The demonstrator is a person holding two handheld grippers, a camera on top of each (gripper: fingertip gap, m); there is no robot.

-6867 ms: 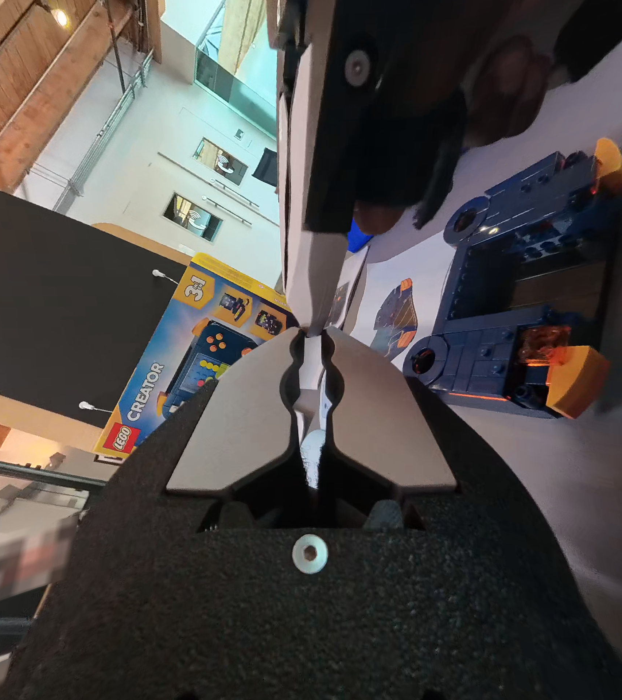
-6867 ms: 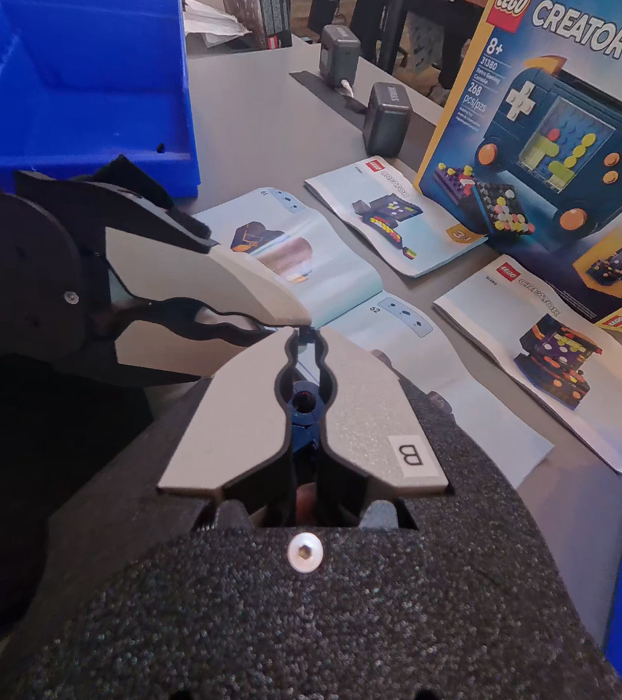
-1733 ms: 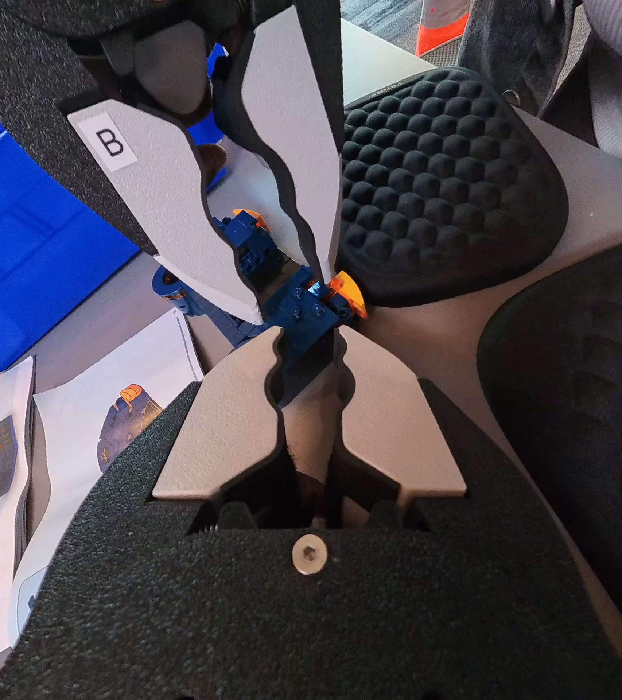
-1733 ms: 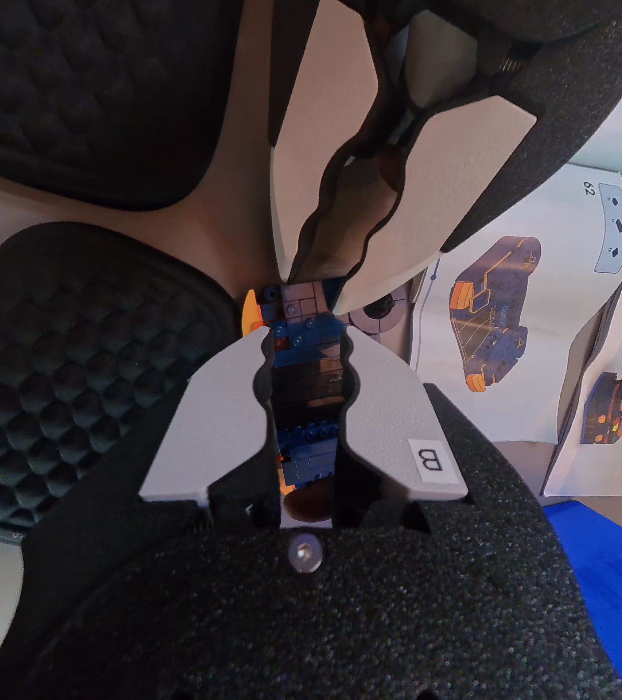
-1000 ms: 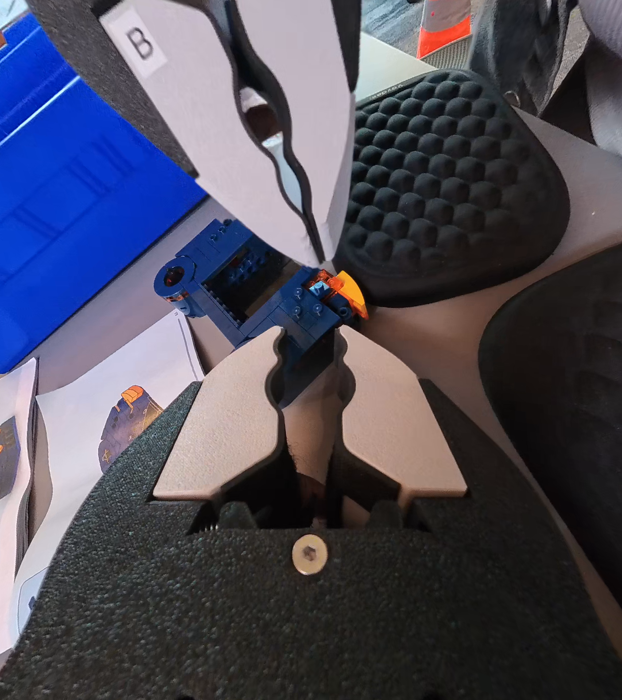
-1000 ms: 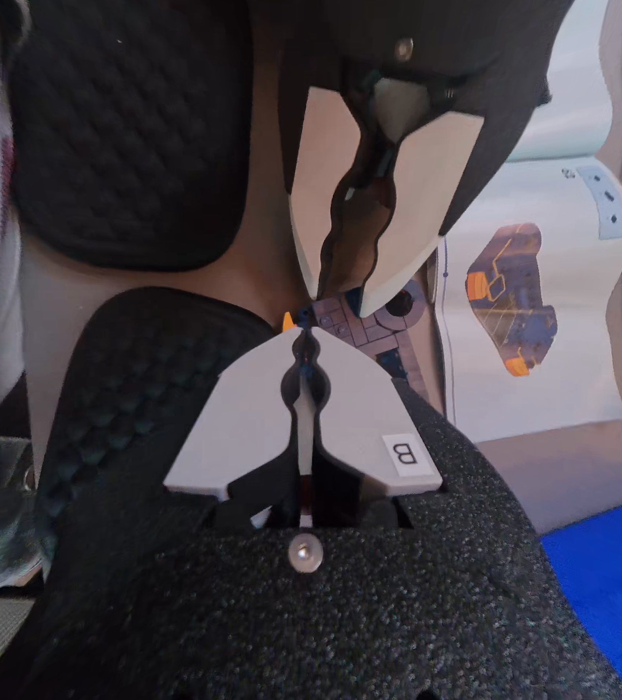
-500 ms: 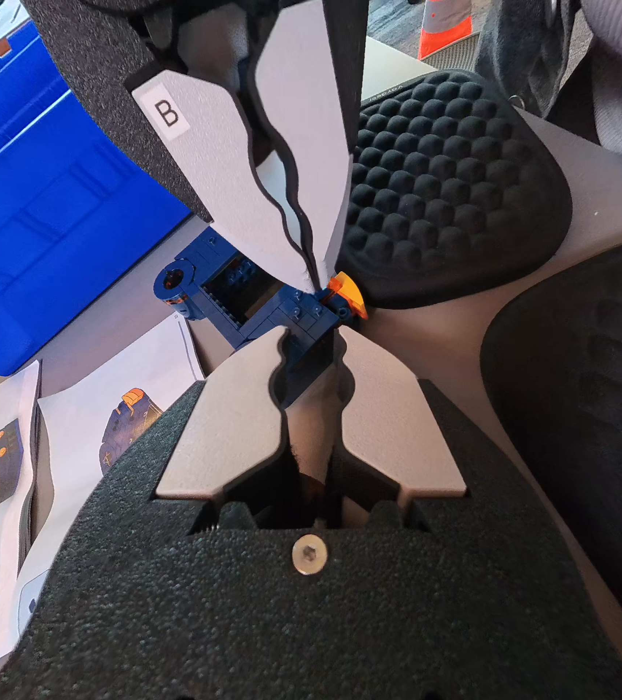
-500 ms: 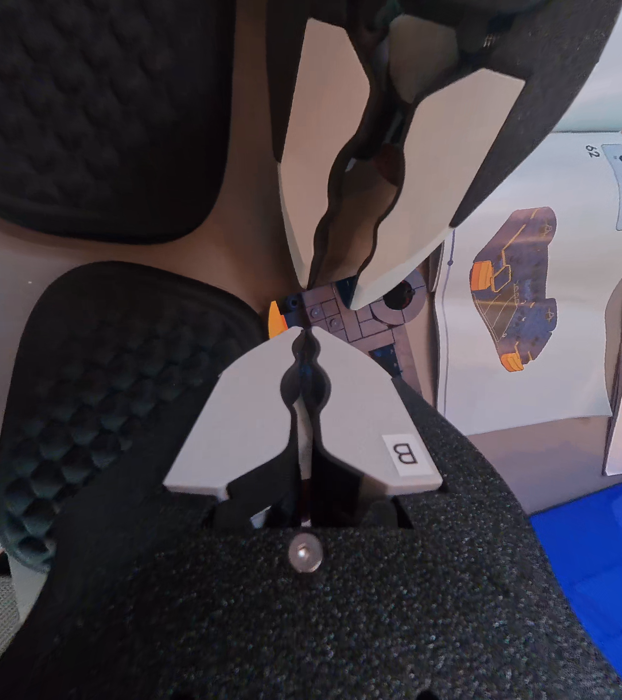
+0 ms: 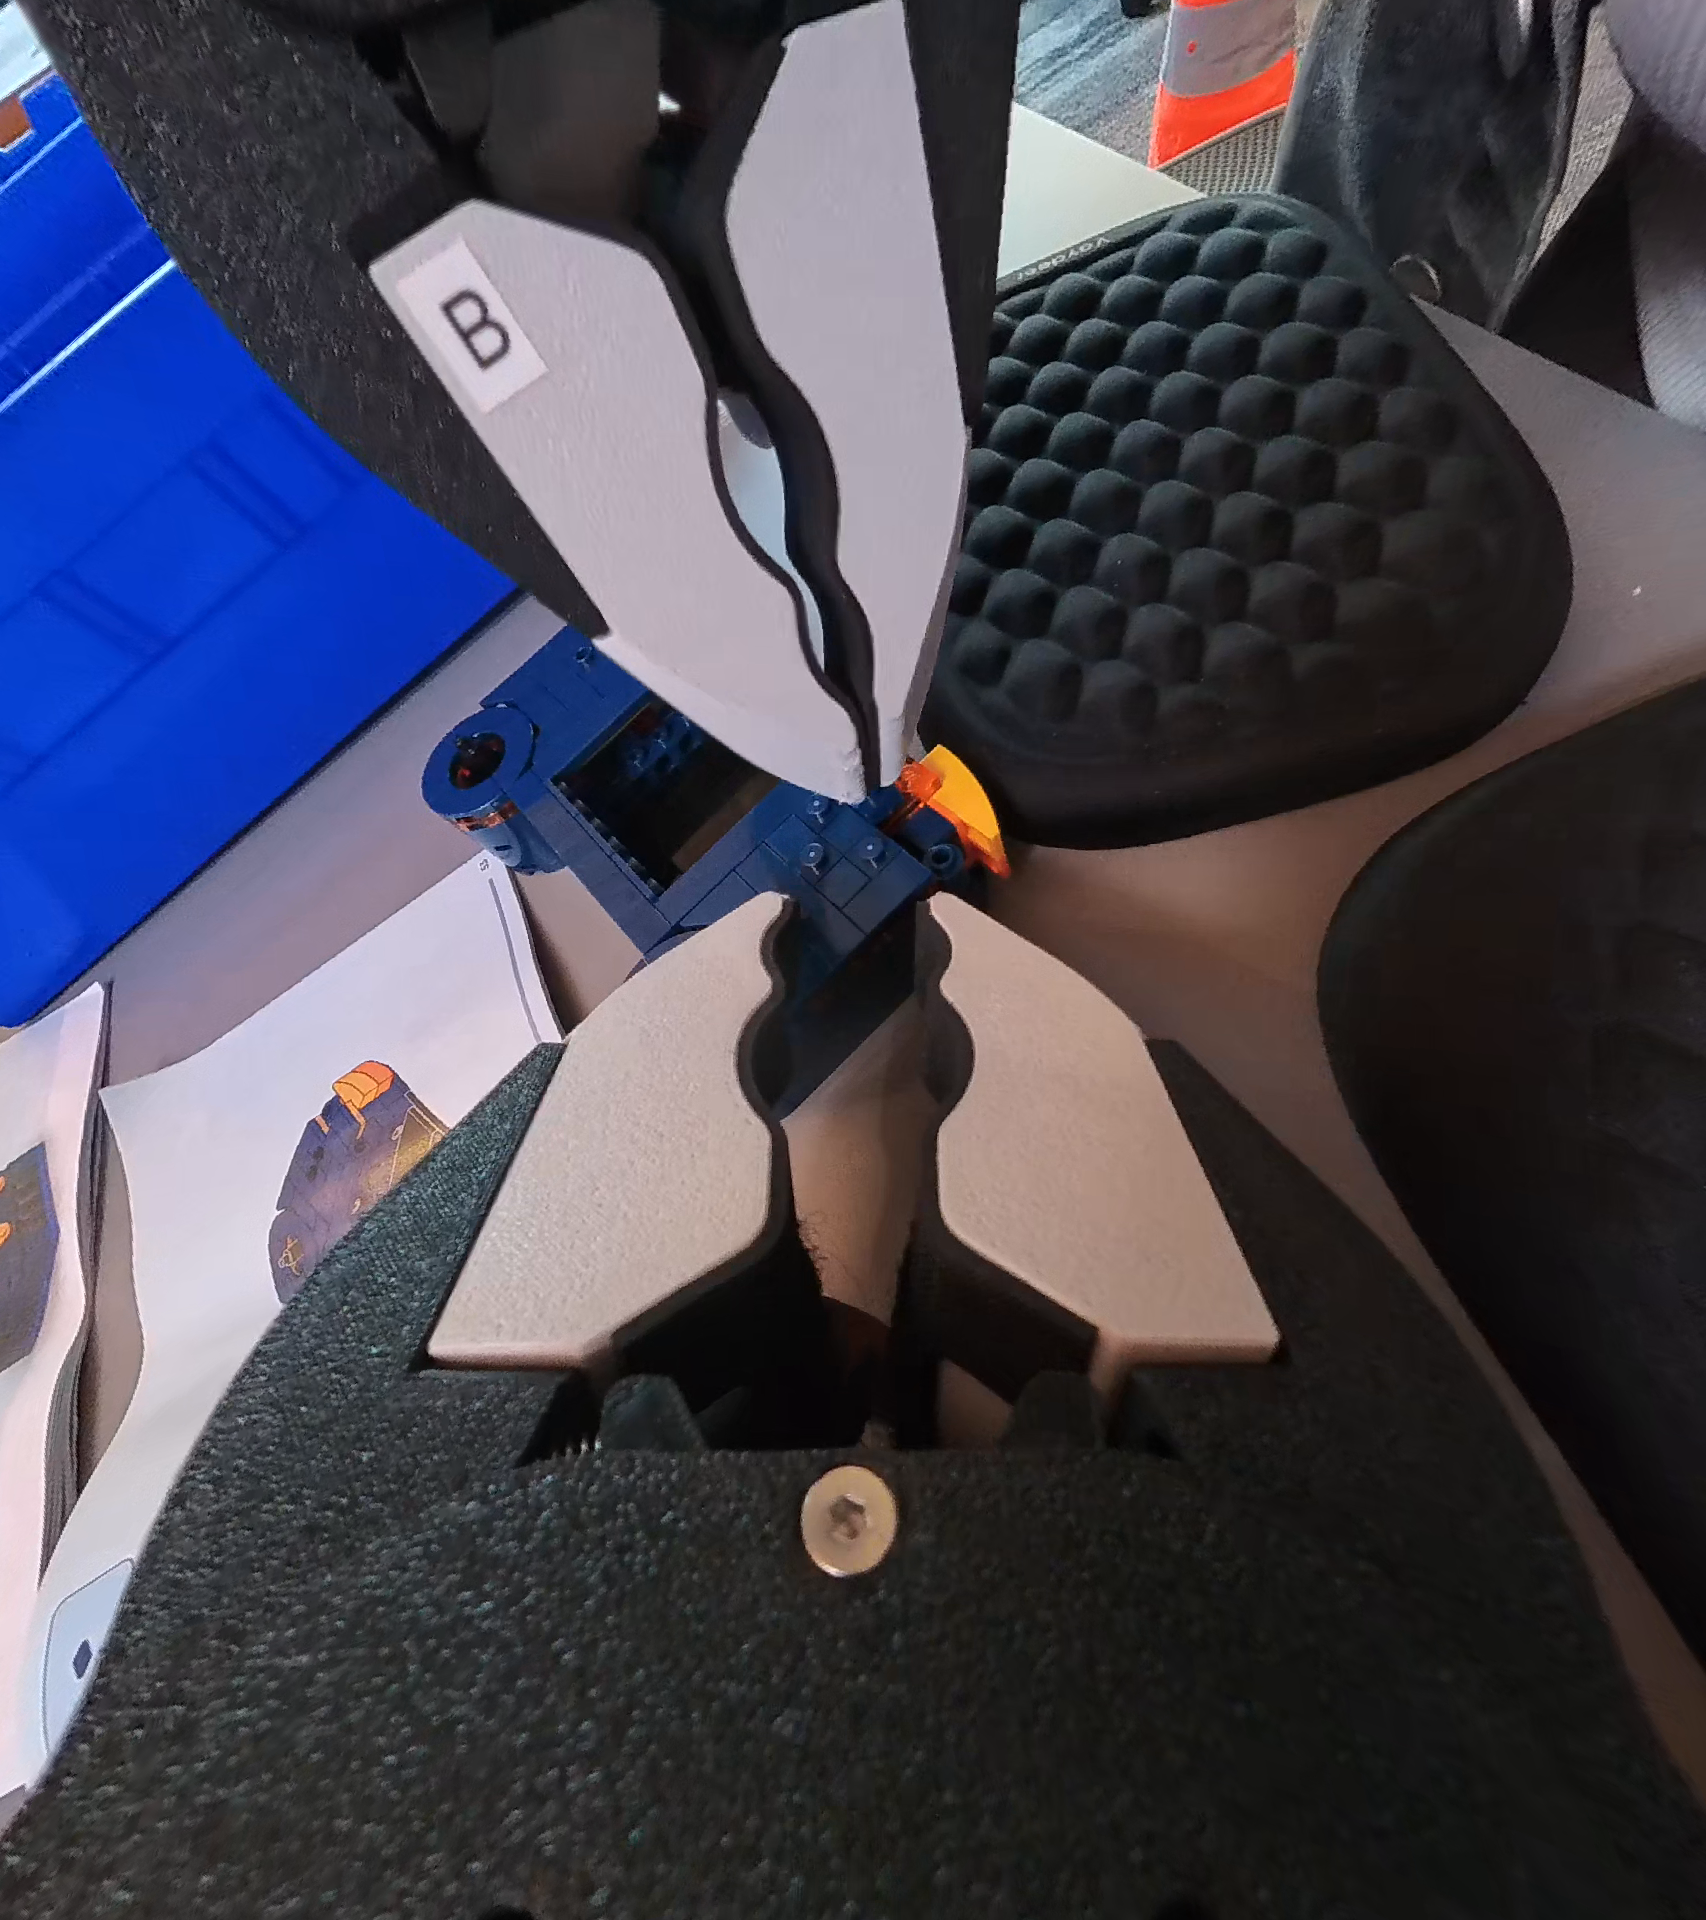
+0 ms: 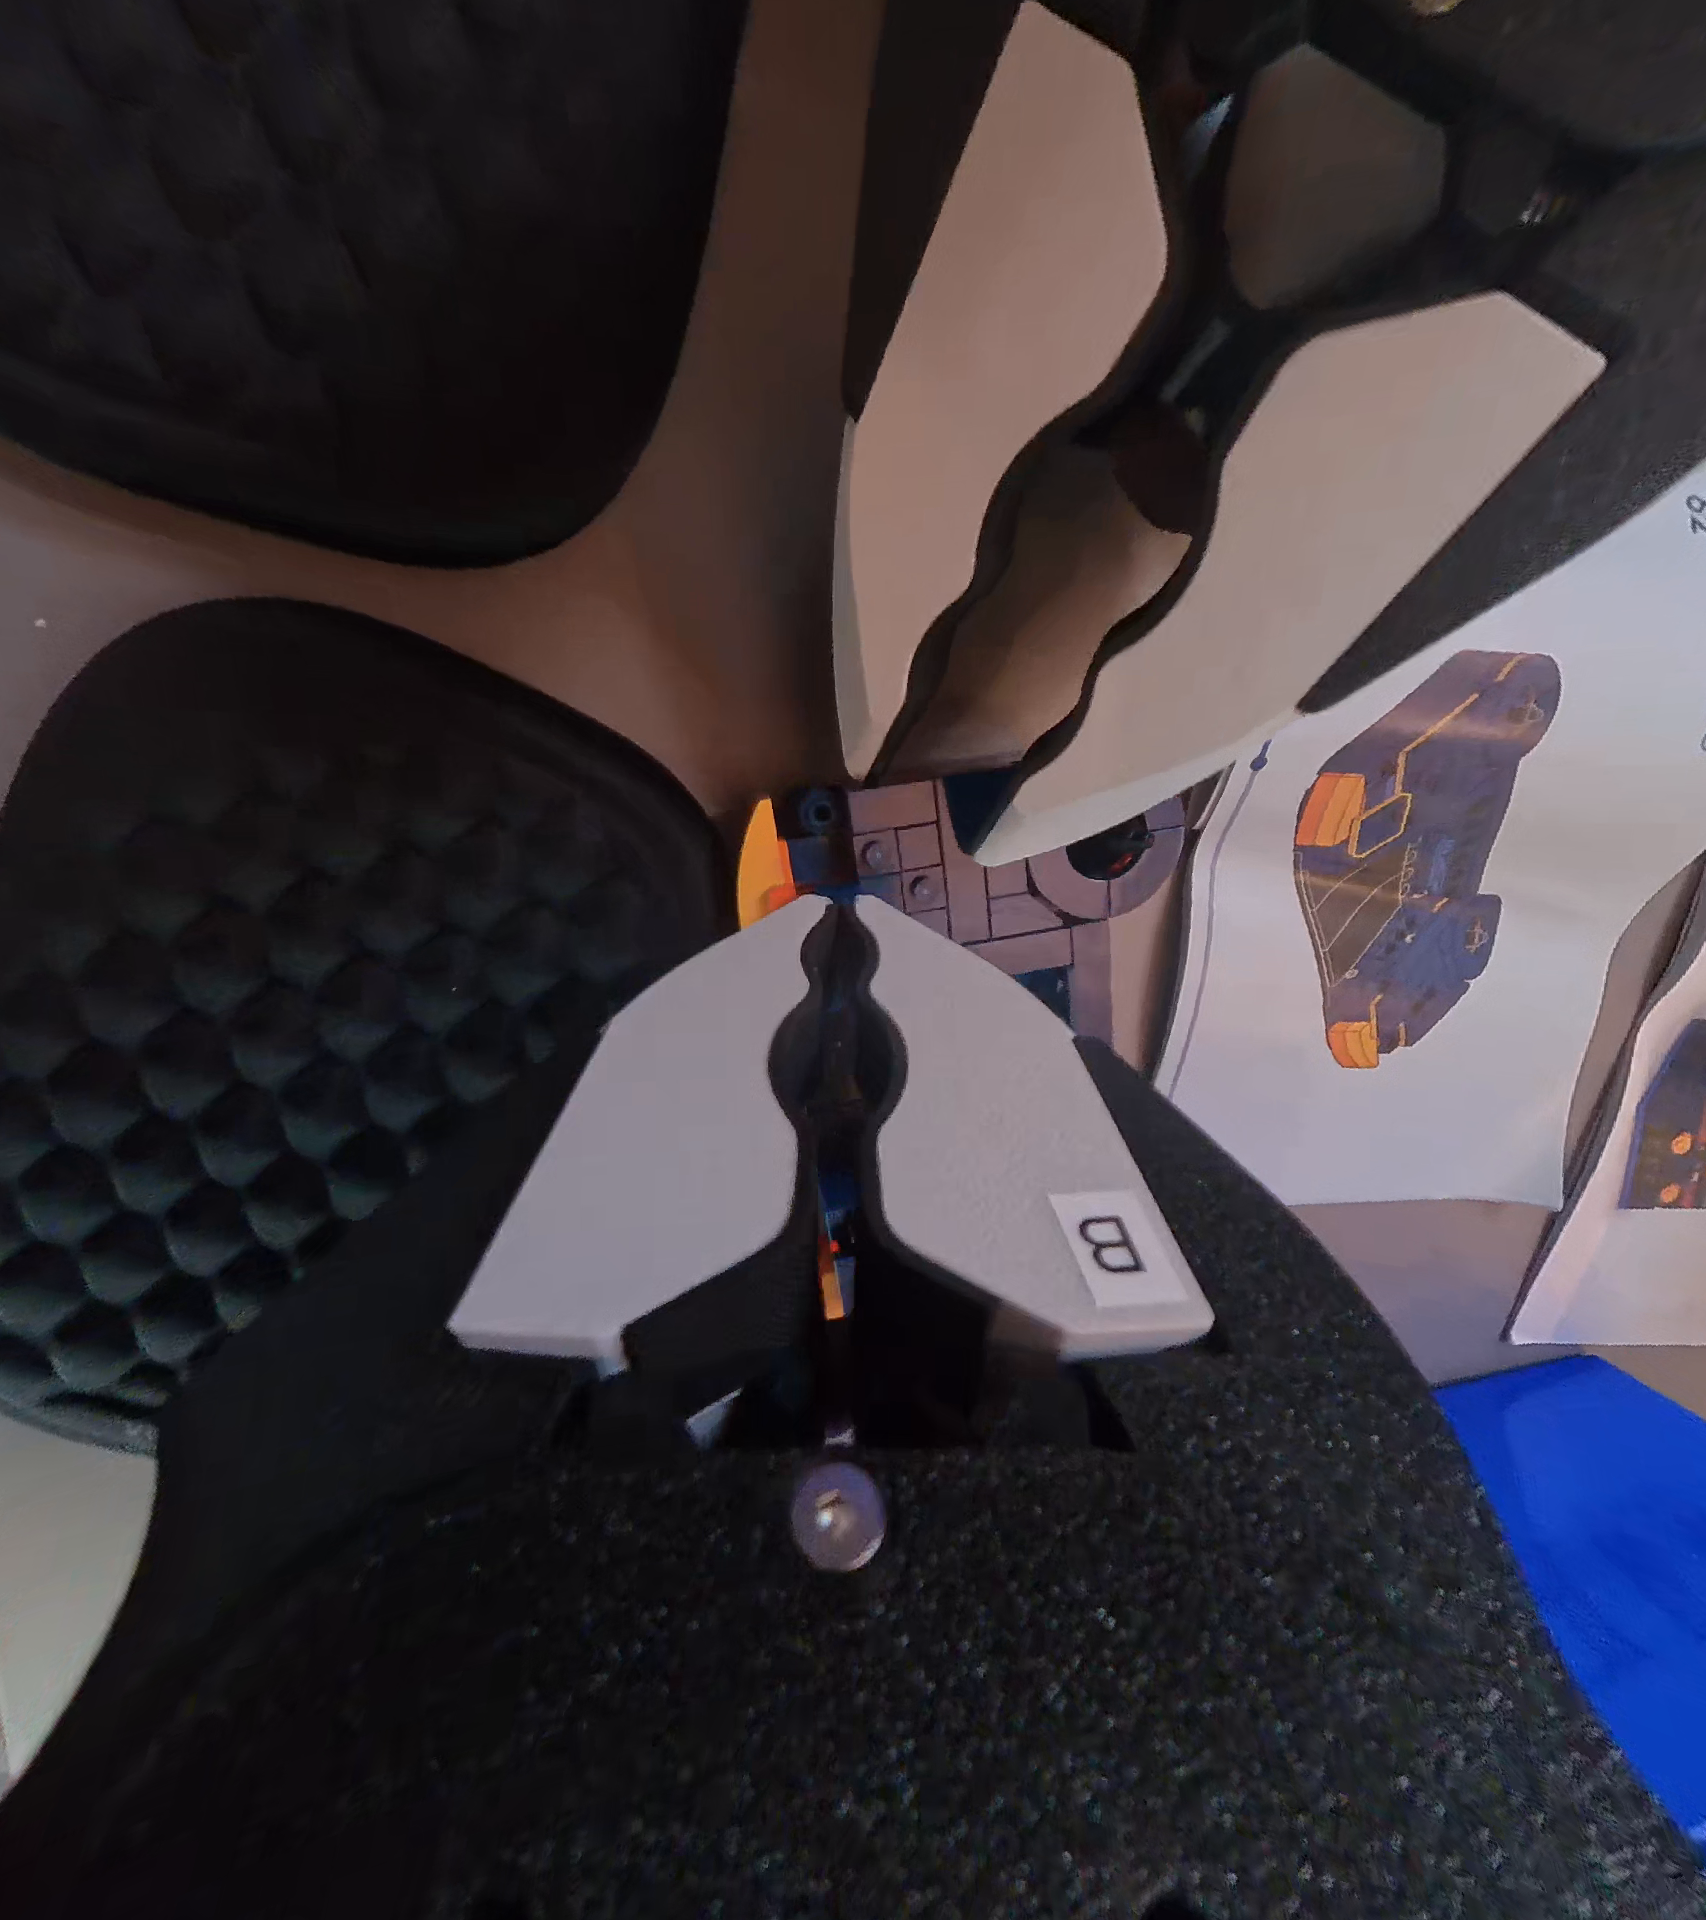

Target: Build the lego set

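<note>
Left gripper (image 9: 854,914) clamps one end of the dark blue lego model (image 9: 724,821) on the grey table (image 9: 1192,914) between two black dimpled pads (image 9: 1223,520). Right gripper (image 10: 847,904), fingers closed together, presses its tips onto the model's studded top beside the orange corner piece (image 9: 963,800), facing the left.

left wrist: close, downward | right wrist: opposite, close | shared: lego model (image 9: 828,862) (image 10: 916,862)

Bright, cool daylight in the left wrist view, with crisp focus up close and strong wide-angle bending toward the edges. Dimmer and warmer in the right wrist view, slightly soft with motion blur, deep shadow swallowing the black padded cushions (image 10: 309,260).
</note>
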